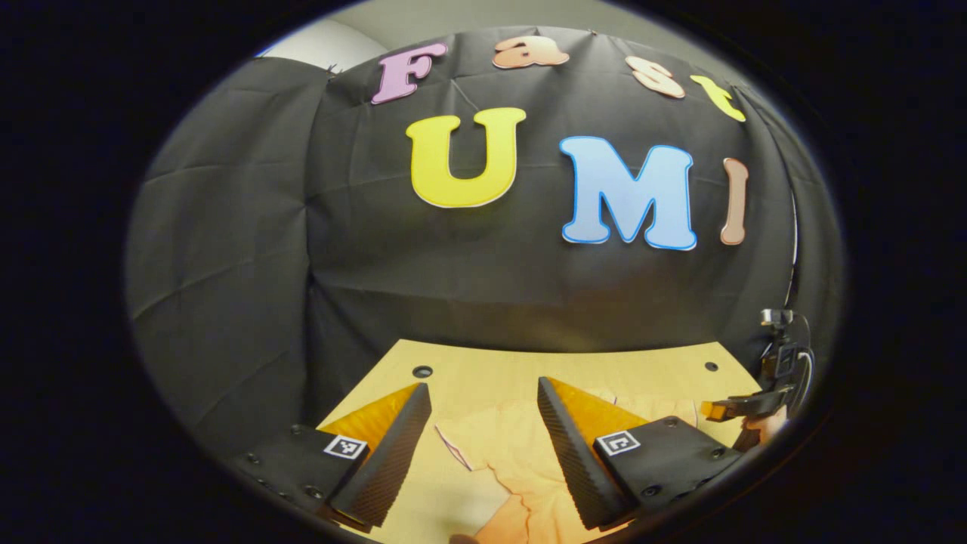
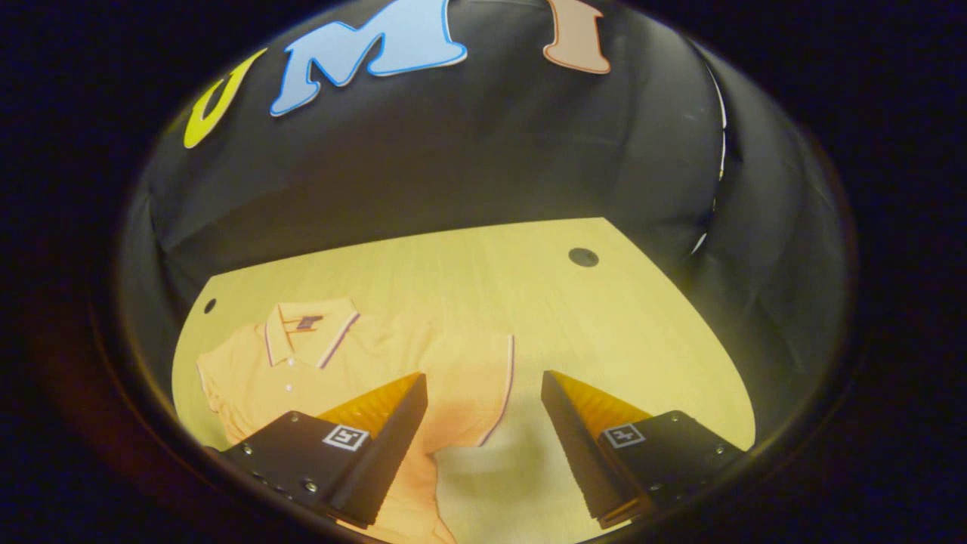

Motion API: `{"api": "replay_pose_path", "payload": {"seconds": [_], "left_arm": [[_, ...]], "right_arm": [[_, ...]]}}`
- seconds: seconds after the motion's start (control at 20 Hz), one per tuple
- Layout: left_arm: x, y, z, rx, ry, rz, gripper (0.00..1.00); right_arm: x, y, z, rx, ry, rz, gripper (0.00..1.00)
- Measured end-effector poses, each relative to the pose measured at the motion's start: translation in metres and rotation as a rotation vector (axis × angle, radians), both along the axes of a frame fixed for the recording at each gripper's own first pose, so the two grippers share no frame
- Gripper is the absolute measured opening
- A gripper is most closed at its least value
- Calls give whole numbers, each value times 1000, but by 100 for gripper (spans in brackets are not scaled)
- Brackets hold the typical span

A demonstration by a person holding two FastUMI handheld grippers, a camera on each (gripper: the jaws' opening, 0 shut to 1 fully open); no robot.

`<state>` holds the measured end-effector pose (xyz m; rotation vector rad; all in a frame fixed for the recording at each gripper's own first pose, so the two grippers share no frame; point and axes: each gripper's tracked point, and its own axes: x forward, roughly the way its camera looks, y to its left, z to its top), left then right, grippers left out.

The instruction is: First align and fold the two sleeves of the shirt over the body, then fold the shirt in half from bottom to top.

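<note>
An orange polo shirt (image 2: pixel 302 363) lies flat on the pale wooden worktop (image 2: pixel 529 302), seen in the lower left of the right gripper view with its striped collar (image 2: pixel 306 332) toward the far edge and a short sleeve (image 2: pixel 476 385) with a striped cuff spread out to the right. In that view the right claw (image 2: pixel 483 438) sits at the bottom of the frame with its two fingers spread wide apart, holding nothing; the sleeve's cuff edge lies in the gap between them, and the left finger (image 2: pixel 385 446) overlaps the shirt's body in the picture. Two dark round holes mark the worktop, one (image 2: pixel 583 257) at the upper right and one (image 2: pixel 209 305) at the far left. In the left gripper view the left claw (image 1: pixel 483 446) is likewise spread open and empty at the bottom of the frame, with rumpled orange shirt fabric (image 1: pixel 521 468) showing between and below its fingers on the worktop (image 1: pixel 483 370). At the right edge of that view, the other claw (image 1: pixel 744 408) is visible farther off; its state cannot be told from there.
</note>
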<state>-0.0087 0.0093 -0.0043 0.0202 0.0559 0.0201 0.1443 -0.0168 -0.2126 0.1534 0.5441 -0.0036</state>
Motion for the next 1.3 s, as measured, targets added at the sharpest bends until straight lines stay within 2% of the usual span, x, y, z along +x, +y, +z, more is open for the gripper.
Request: {"api": "replay_pose_path", "payload": {"seconds": [0.45,0.5,0.6,0.65,0.75,0.8,0.85,0.9,0.95,1.0,1.15,1.2,1.3], "left_arm": [[6,18,-13,5,45,47,95],[7,18,-14,5,49,51,95],[10,18,-16,3,53,52,93],[11,17,-17,3,57,51,93],[15,15,-17,4,60,49,93],[16,13,-18,4,64,48,95],[18,12,-18,4,66,46,93],[19,11,-18,1,68,43,95],[20,10,-20,-1,70,43,94],[20,11,-21,-4,73,43,93],[19,11,-23,-8,78,46,93],[19,12,-23,-7,78,48,93],[19,14,-23,-8,79,51,93]], "right_arm": [[27,0,-63,15,156,-15,96],[28,0,-66,17,166,-15,88],[28,3,-74,29,194,-11,83],[27,4,-75,38,194,-6,76],[30,6,-74,50,183,-8,71],[32,8,-73,56,176,-2,56],[30,13,-71,72,176,13,53],[32,17,-72,87,175,19,30],[31,18,-71,92,180,17,21],[32,19,-72,94,180,21,8],[31,16,-69,58,174,37,8],[32,17,-62,52,154,35,1],[33,21,-50,37,122,53,0]]}}
